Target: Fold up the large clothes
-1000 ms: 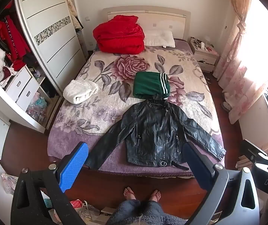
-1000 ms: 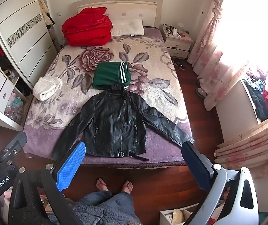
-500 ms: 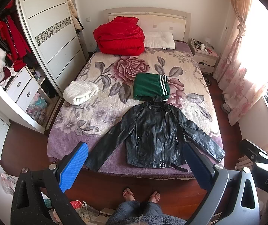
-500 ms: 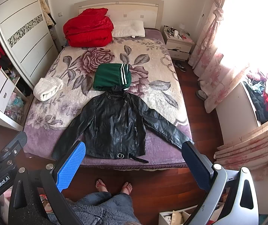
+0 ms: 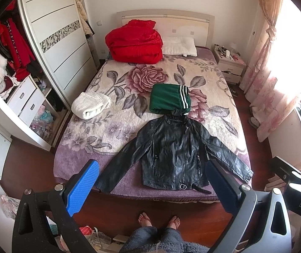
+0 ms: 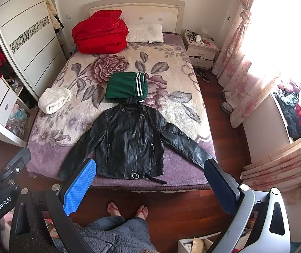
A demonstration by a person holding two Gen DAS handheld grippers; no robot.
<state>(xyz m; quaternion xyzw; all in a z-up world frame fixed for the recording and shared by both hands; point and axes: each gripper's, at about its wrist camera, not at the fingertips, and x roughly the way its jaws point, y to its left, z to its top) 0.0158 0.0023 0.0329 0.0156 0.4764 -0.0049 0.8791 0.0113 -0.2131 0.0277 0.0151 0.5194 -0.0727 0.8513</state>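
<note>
A black leather jacket (image 5: 171, 149) lies flat, front up, sleeves spread, at the near end of the bed (image 5: 116, 88); it also shows in the right wrist view (image 6: 129, 143). A folded green garment with white stripes (image 5: 169, 98) lies just beyond its collar, also in the right wrist view (image 6: 126, 86). My left gripper (image 5: 150, 187) is open and empty, held high above the floor short of the bed's foot. My right gripper (image 6: 150, 186) is open and empty at the same height, to the right.
A folded white knit (image 5: 90, 104) lies at the bed's left edge. A red quilt (image 5: 134, 41) and a pillow (image 5: 180, 46) sit by the headboard. An open wardrobe (image 5: 13, 67) stands on the left, a nightstand (image 5: 229, 65) and curtains on the right. The person's feet (image 5: 159, 221) stand below.
Both grippers have drawn slightly back and up from the bed, so the jacket sits a little higher in both views. Nothing was taken hold of.
</note>
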